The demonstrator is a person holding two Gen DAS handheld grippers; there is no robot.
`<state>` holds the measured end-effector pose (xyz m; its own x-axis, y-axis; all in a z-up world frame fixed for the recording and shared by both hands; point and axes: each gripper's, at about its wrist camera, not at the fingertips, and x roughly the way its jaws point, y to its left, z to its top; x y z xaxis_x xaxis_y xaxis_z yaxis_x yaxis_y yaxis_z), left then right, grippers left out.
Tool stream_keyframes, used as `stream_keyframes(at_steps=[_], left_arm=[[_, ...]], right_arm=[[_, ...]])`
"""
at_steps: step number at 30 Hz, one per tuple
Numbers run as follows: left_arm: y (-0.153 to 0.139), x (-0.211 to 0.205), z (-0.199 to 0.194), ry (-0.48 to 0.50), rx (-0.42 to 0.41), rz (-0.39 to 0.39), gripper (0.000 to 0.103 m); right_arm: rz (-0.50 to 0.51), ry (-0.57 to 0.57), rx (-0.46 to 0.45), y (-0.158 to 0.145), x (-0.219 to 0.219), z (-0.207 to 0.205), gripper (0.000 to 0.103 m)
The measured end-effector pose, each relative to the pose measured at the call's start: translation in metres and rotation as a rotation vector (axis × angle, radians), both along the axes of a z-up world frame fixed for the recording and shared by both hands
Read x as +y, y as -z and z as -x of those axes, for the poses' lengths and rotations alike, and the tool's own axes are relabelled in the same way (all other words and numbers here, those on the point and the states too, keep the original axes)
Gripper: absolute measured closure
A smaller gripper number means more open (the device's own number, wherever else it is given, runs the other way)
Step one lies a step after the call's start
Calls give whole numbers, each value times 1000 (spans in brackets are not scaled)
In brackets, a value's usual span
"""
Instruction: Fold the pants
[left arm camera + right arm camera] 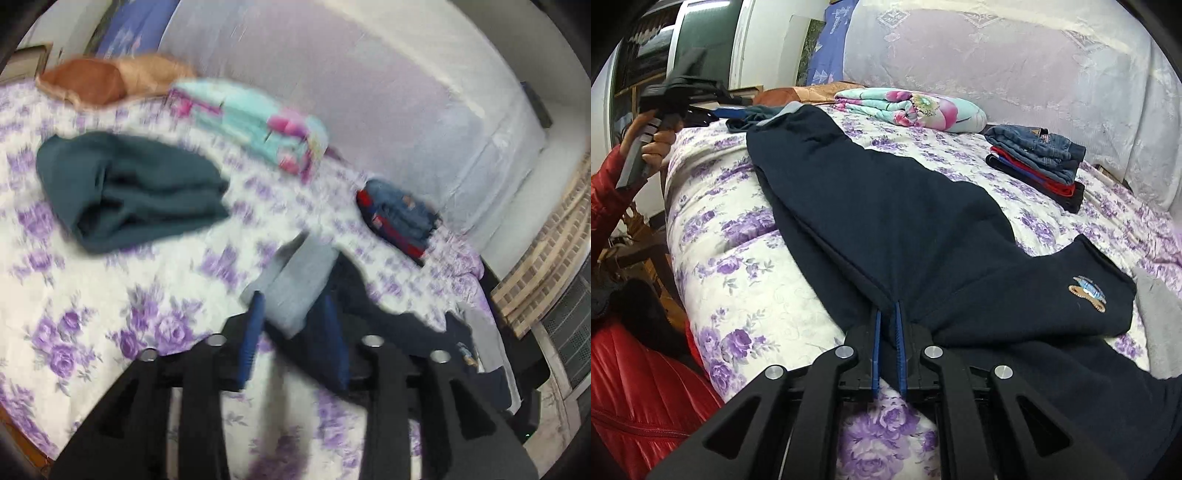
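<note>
Dark navy pants [886,203] with a small bear patch lie spread lengthwise on the purple-flowered bed [738,266]. My right gripper [888,306] is shut on the pants, pinching a fold near the crotch seam. The far leg ends in a grey cuff [792,108]. There a hand holds my left gripper [750,110]. The left wrist view is blurred. In it the grey cuff [299,280] lies between the blue fingers [255,332], which stand wider than the cuff, so my left gripper [293,299] is open. Navy cloth [369,302] trails off to the right.
A folded dark teal garment [129,184] lies left of the cuff. A stack of folded jeans and red clothes [1038,162], a floral blanket [912,107] and an orange pillow [110,77] sit toward the white-covered headboard. Grey cloth [1156,317] lies right; a red-jacketed person [635,369] stands left.
</note>
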<state>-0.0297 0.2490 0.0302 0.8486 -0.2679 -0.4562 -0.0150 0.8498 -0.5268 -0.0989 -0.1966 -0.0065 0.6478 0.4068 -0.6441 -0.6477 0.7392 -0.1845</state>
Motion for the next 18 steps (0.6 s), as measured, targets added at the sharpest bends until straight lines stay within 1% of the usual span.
stream_keyframes(at_steps=[1, 2, 3, 4, 5, 6, 7, 8, 9, 10, 11, 12, 13, 14, 15, 16, 17, 18], left_arm=[[-6, -4, -1, 20, -12, 33, 60], [-9, -11, -6, 68, -12, 54, 59], [-10, -20, -13, 122, -12, 63, 59], [-9, -38, -23, 186, -3, 46, 57], [-7, -51, -30, 218, 10, 21, 50], [1, -71, -43, 268, 42, -32, 47], [8, -82, -51, 288, 65, -71, 41], [21, -93, -62, 300, 100, -124, 38], [39, -102, -77, 294, 135, -187, 38], [49, -105, -81, 290, 130, -212, 38], [48, -108, -79, 277, 110, -229, 33], [42, -113, -74, 292, 76, -243, 25], [42, -116, -70, 319, 54, -241, 9], [43, -119, -68, 330, 42, -250, 6], [46, -125, -68, 317, 37, -296, 6], [45, -131, -64, 311, 34, -334, 5], [46, -137, -64, 307, 31, -377, 5], [47, -137, -63, 306, 31, -393, 5]], right_arm=[[-11, 1, 6, 0, -1, 0, 95], [-16, 4, 8, 0, -2, -1, 95], [-18, 6, 8, 0, -2, -1, 95], [-17, 10, 5, 0, -2, 0, 95], [-11, 16, -2, 1, 0, 2, 94], [-3, 22, -9, 1, 1, 4, 94], [4, 27, -11, 1, 2, 5, 94], [8, 30, -4, -1, 3, 3, 93], [6, 30, 10, -4, 2, 2, 92], [-6, 26, 34, -9, 1, 1, 84], [-57, 14, 77, -22, -4, 0, 72], [-97, 15, 84, -32, -9, -1, 66], [-139, 32, 69, -46, -14, -2, 57], [-166, 72, 36, -63, -20, -6, 44], [-181, 126, 14, -77, -24, -16, 36], [-187, 179, 5, -84, -28, -26, 24], [-178, 290, 1, -93, -33, -50, 22], [-166, 350, 7, -94, -35, -67, 22]])
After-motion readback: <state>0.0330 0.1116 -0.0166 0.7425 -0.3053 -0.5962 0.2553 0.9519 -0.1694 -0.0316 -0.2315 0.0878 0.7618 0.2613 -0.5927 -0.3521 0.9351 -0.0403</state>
